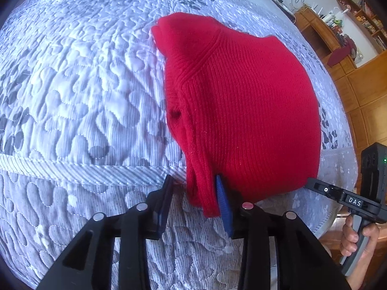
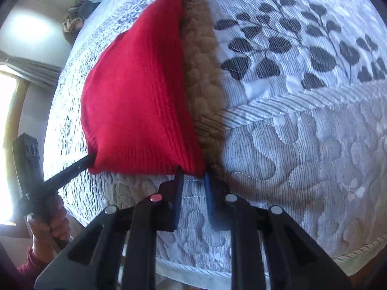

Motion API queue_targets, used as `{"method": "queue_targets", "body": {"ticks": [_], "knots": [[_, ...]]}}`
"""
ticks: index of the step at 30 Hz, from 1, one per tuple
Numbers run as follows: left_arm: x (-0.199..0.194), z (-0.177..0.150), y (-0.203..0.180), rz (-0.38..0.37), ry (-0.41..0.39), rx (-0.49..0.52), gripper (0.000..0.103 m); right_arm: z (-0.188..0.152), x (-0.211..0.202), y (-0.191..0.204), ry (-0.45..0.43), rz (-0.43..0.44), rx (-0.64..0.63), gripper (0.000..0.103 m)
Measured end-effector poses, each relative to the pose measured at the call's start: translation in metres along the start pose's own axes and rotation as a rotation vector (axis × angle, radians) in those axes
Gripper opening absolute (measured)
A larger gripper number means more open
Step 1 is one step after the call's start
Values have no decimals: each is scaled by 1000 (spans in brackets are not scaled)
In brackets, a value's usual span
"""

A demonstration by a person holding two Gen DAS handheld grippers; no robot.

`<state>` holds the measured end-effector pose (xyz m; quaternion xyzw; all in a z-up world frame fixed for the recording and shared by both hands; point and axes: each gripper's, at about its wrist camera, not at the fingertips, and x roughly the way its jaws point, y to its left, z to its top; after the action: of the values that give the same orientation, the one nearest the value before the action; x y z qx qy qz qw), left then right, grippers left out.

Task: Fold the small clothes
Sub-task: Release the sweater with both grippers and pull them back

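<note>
- Right now my left gripper (image 1: 194,193) has its jaws spread, the lower edge of the red knit garment (image 1: 241,111) hanging between them; only the blue pad of the finger at 3 o'clock touches the cloth, so nothing is pinched there.
- My right gripper (image 2: 192,182) has its blue-padded fingers close together at the garment's near corner; whether they actually grip the knit I cannot tell from its own camera.
- From the left wrist, the garment (image 2: 137,91) shows a ribbed seam and a folded flap toward 10 o'clock, details the right wrist misses.
- From the right wrist, I see a smooth red triangle and its brownish shadow on the quilted bedspread (image 2: 302,133) toward 1 o'clock.
- Only the left view shows the wooden shelves (image 1: 343,29) at 2 o'clock, and my right hand (image 1: 358,234) on its handle at 4 o'clock.
- Only the right view shows the bright window (image 2: 9,111) at 9 o'clock and my left hand (image 2: 48,224) at 8 o'clock.
</note>
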<state>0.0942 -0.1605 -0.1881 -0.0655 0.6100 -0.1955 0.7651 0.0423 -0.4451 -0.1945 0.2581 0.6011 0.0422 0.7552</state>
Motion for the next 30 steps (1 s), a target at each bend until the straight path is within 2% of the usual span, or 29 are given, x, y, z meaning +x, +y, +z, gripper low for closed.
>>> {"method": "queue_targets", "body": {"ticks": [4, 5, 6, 7, 10, 12, 13, 15, 20, 24, 30], "knots": [[-5, -2, -2, 7, -11, 4, 39, -1, -3, 3, -8, -4, 11, 16], [-6, -2, -4, 9, -11, 3, 41, -1, -6, 4, -13, -1, 11, 19], [-10, -3, -4, 28, -12, -2, 48, -4, -10, 6, -20, -5, 7, 22], [-14, -4, -4, 44, -17, -5, 50, -7, -16, 11, -32, -22, -10, 24], [-26, -9, -4, 63, -25, 9, 52, -14, -28, 22, -56, -98, -49, 40], [-33, -14, -3, 69, -26, 8, 56, -19, -37, 31, -81, -152, -78, 59], [-36, -16, -3, 78, -28, 7, 56, -22, -40, 35, -86, -170, -87, 61], [-43, -22, -2, 109, -34, 11, 61, -30, -44, 41, -91, -210, -105, 63], [-54, -35, 3, 148, -35, -8, 65, -51, -48, 48, -102, -268, -129, 72], [-62, -49, 0, 204, -37, 1, 66, -67, -50, 55, -91, -276, -127, 76], [-76, -61, -12, 227, -42, 10, 69, -83, -54, 70, -88, -279, -147, 80]]}}
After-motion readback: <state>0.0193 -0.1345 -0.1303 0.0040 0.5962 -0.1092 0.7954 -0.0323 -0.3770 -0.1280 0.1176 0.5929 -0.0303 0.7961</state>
